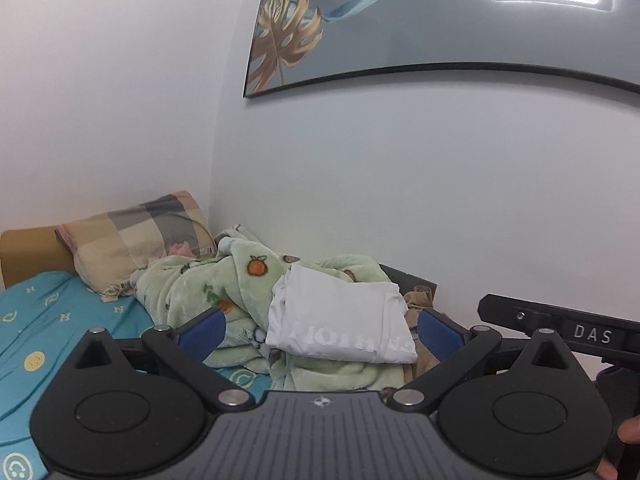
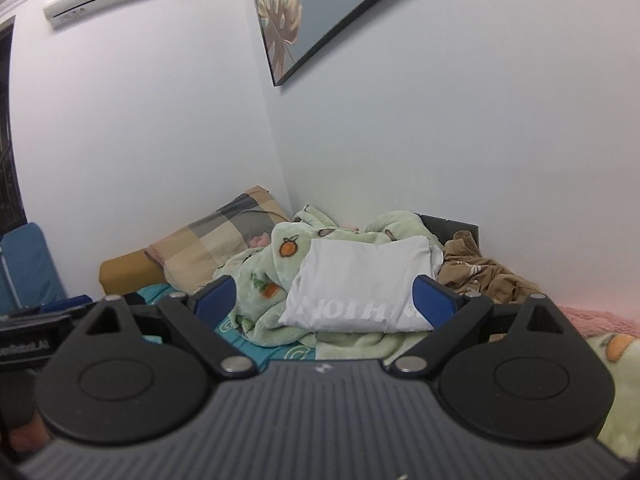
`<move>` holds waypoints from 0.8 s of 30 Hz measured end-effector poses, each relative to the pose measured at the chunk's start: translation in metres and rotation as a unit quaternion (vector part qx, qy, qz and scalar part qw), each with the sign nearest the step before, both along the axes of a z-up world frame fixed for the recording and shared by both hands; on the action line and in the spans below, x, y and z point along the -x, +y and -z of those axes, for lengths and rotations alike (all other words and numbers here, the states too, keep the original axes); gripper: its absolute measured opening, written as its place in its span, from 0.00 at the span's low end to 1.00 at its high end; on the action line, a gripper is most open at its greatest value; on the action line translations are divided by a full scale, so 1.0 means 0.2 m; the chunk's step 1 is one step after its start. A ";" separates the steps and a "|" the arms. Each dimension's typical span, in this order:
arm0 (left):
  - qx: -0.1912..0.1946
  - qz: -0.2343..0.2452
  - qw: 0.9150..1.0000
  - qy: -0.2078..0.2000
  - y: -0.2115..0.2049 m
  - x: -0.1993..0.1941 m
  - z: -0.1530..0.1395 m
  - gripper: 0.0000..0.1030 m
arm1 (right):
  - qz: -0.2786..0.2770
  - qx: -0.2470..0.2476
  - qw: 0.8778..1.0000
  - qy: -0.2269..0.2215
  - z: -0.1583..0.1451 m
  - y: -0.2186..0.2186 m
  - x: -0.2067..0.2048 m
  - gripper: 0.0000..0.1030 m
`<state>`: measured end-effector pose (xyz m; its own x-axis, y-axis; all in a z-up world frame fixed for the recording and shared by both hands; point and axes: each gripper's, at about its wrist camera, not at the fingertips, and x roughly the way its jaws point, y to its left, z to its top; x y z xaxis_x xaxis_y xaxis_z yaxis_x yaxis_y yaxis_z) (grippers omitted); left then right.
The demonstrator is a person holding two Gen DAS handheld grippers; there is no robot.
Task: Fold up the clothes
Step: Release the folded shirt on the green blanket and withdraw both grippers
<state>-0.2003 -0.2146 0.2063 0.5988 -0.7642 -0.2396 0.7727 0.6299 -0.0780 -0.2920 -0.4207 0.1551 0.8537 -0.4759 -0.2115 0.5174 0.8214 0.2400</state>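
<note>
Both tongs hovered low over the bed, spread wide and pinching nothing: the left tongs (image 1: 320,330) and the right tongs (image 2: 324,298) each framed the folded white shirt (image 1: 340,320) between blue pads. The shirt (image 2: 362,284) lay on a rumpled green blanket (image 1: 192,292) near the bed's far corner, print facing up. A brown garment (image 2: 484,272) lay crumpled just right of it by the wall. The teal sheet (image 1: 48,320) showed at left. Farther back, a checked pillow (image 1: 140,232) leaned at the headboard; a picture (image 1: 440,20) hung above.
</note>
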 end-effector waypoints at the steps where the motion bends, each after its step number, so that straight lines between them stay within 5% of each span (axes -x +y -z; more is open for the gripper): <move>1: 0.002 -0.007 1.000 0.001 0.03 0.03 0.01 1.00 | 0.000 -0.001 1.000 -0.002 0.01 0.02 0.02 0.94; 14: 0.026 -0.055 0.998 0.005 0.45 0.22 0.11 1.00 | 0.005 0.055 0.998 0.015 0.09 0.36 0.19 0.94; 24: 0.039 -0.064 0.997 -0.005 0.56 0.25 0.11 1.00 | -0.012 0.040 0.999 0.008 0.13 0.47 0.19 0.94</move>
<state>-0.2506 -0.1034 0.1837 0.6947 -0.6972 -0.1770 0.6872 0.7160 -0.1232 -0.3295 -0.3264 0.1281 0.8616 -0.4720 -0.1869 0.5011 0.8496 0.1646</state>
